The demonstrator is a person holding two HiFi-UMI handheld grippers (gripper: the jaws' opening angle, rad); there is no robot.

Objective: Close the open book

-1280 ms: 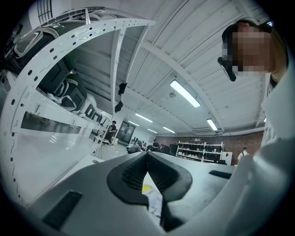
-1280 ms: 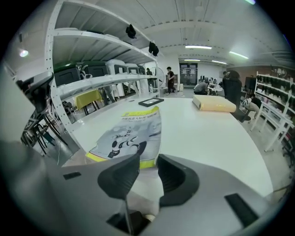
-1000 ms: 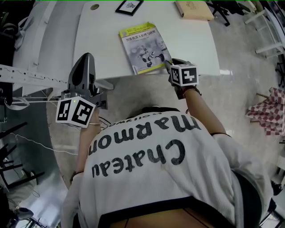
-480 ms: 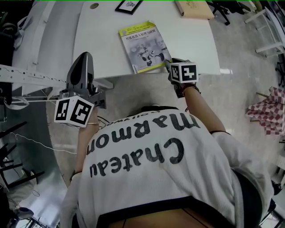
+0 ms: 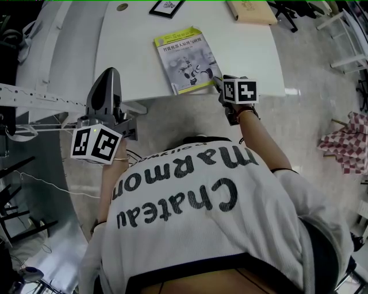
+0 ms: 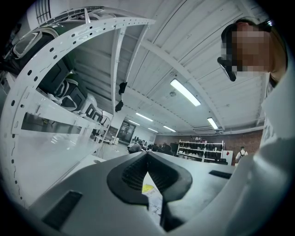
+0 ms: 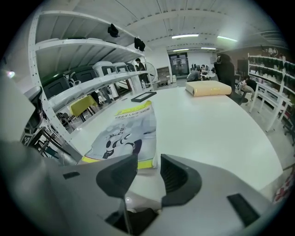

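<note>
Currently, book: a grey-covered paperback book (image 5: 187, 60) with yellow-green bands and a robot drawing is lying shut, cover up, flat on the table near its front edge. In the right gripper view the book (image 7: 123, 133) is sitting left of centre.
Table: a white rectangular table top (image 5: 247, 57) is carrying the book, a black picture frame (image 5: 167, 8) at the far edge and a tan rectangular block (image 5: 250, 11) at the far right. All three are lying well apart.
Right gripper: the right gripper (image 5: 217, 81) is pointing down at the book's near right corner, just beside it, with its marker cube facing up.
Right jaws: they are standing partly apart and have just been opening. The right gripper (image 7: 148, 163) is pressing its pads on nothing; bare table is showing in the gap, with the book's corner edge just ahead of it.
Left gripper: the left gripper (image 5: 111, 73) is hanging off the table's near left edge, well apart from the book.
Left jaws: the left gripper (image 6: 147, 154) is keeping its tips together and gripping nothing.
Person: wearing a white shirt with black lettering, standing at the table's front edge.
Floor: a red-checked cloth (image 5: 345, 143) is lying at the right, off the table.
</note>
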